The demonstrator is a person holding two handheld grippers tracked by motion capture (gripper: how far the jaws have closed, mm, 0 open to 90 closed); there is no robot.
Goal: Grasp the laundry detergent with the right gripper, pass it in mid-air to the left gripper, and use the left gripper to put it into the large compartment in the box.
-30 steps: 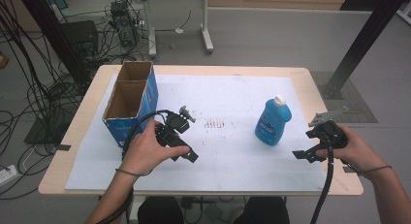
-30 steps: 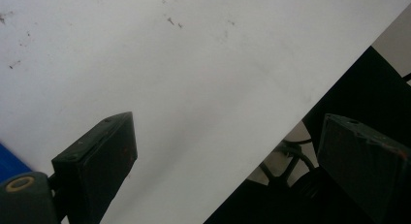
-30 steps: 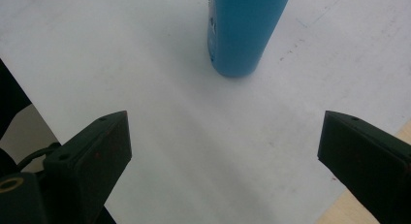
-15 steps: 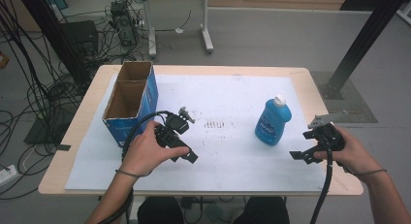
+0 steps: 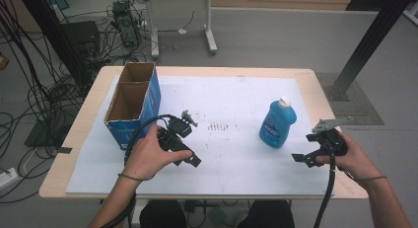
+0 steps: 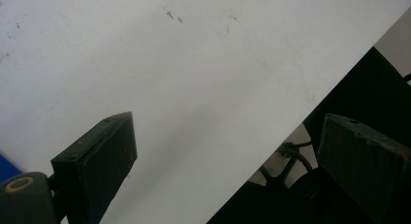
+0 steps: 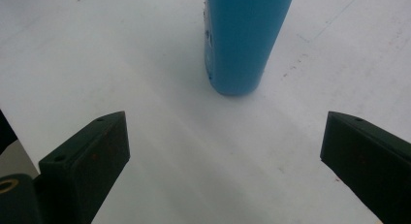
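A blue bottle (image 5: 277,125) with a white cap stands upright on the white paper right of centre. In the right gripper view its lower body (image 7: 247,40) rises straight ahead. My right gripper (image 5: 306,149) is held low just right of the bottle. It is open, its jaws (image 7: 226,118) wide apart with nothing between them, a short gap from the bottle. My left gripper (image 5: 186,150) rests in a hand near the front left of the paper. It is open too, jaws (image 6: 228,122) spread over bare paper by the table's front edge.
An open cardboard box (image 5: 132,103) with blue sides and two compartments stands at the left, just behind the left hand. The white paper sheet (image 5: 231,97) covers most of the wooden table (image 5: 315,85). Cables and a desk frame lie on the floor beyond.
The right hand and its gripper have drifted slightly left, nearer the blue bottle. The left hand and gripper have stayed put.
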